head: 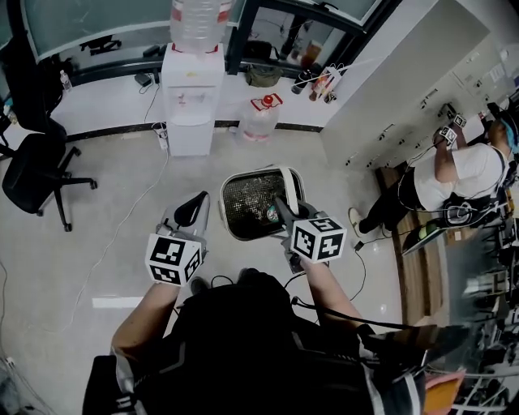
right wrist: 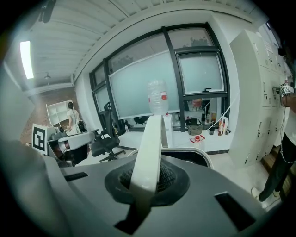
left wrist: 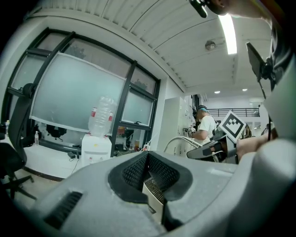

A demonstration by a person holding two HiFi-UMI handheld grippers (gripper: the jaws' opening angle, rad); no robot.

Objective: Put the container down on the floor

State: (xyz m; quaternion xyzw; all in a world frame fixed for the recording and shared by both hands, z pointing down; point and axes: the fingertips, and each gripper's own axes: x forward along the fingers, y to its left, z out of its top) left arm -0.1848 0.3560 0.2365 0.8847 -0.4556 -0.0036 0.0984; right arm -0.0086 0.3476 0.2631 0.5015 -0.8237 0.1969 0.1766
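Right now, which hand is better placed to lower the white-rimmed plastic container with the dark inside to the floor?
Right. The right gripper is shut on the white strap handle of the container. The left gripper sits beside it, jaws together on nothing.

in the head view the container (head: 261,203) was mid-frame, with its handle (right wrist: 149,148) between the jaws of the right tongs (head: 282,207) at its 4 o'clock edge. the left tongs (head: 195,207) were just beside it at 9 o'clock, apart from it. a water dispenser (head: 193,105) stood at 11 o'clock with a bottle (head: 199,23) on it. a jug (head: 261,120) stood on the floor (head: 122,243) at 12. an office chair (head: 36,174) stood well apart at 9 o'clock, and a person (head: 454,178) at 3 o'clock beside the lockers (head: 405,105).
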